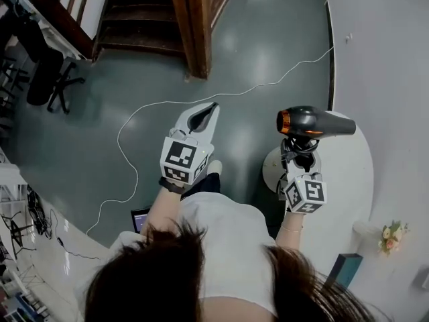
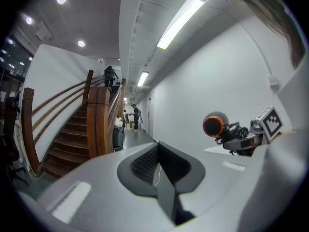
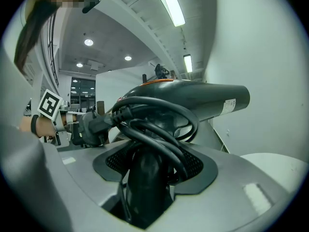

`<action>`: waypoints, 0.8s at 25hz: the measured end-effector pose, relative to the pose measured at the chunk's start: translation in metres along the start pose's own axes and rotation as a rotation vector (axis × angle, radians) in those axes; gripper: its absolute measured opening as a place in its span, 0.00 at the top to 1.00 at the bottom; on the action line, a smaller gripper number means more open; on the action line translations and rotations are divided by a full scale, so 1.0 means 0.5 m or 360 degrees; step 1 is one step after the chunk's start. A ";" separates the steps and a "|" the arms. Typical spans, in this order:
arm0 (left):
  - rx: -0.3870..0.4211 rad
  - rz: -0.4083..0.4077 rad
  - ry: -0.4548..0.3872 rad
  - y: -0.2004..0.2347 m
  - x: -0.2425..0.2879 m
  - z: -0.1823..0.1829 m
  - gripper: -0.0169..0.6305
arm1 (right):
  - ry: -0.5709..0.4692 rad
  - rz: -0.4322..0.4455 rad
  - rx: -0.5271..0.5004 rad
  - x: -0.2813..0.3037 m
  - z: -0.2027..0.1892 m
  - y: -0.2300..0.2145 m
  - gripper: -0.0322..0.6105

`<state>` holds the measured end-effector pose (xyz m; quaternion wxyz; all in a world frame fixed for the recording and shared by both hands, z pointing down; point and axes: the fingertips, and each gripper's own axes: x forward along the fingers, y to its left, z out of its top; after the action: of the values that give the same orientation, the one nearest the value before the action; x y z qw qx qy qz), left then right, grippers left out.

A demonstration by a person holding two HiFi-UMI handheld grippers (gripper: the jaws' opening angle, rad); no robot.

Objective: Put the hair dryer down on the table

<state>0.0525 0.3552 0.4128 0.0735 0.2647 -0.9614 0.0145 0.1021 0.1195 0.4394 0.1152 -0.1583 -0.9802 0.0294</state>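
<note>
The hair dryer (image 1: 315,121) is dark grey with an orange ring at its rear end. It hangs level in the air over the left edge of the round white table (image 1: 355,180). My right gripper (image 1: 299,154) is shut on its handle, which has the black cord (image 3: 159,124) coiled around it. In the right gripper view the dryer's barrel (image 3: 203,98) lies across the top of the jaws. My left gripper (image 1: 212,110) is held over the floor to the left with its jaws together and nothing in them. The left gripper view shows the hair dryer (image 2: 215,124) at the right.
A wooden staircase (image 1: 154,12) rises at the back. A black office chair (image 1: 47,72) stands at far left. A thin white cable (image 1: 167,106) runs across the grey floor. A small flower bunch (image 1: 392,237) and a teal box (image 1: 345,267) sit at the right.
</note>
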 end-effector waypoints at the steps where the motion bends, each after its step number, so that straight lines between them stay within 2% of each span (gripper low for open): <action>1: 0.0000 -0.0005 0.0001 0.011 0.014 0.002 0.88 | 0.0001 -0.0008 0.0003 0.015 0.003 -0.005 0.55; 8: 0.0012 -0.0069 0.0029 0.077 0.088 -0.005 0.88 | 0.0014 -0.0102 0.0047 0.099 0.007 -0.029 0.55; 15: 0.0016 -0.0137 0.0056 0.111 0.141 -0.002 0.88 | 0.0054 -0.0205 0.0084 0.121 -0.002 -0.046 0.55; 20: -0.0002 -0.0209 0.0091 0.087 0.216 -0.020 0.88 | 0.0076 -0.0277 0.0135 0.129 -0.015 -0.107 0.55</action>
<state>-0.0603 0.3385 0.4393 0.1020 0.3266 -0.9395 0.0167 0.0279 0.0893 0.4656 0.1472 -0.0683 -0.9851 0.0570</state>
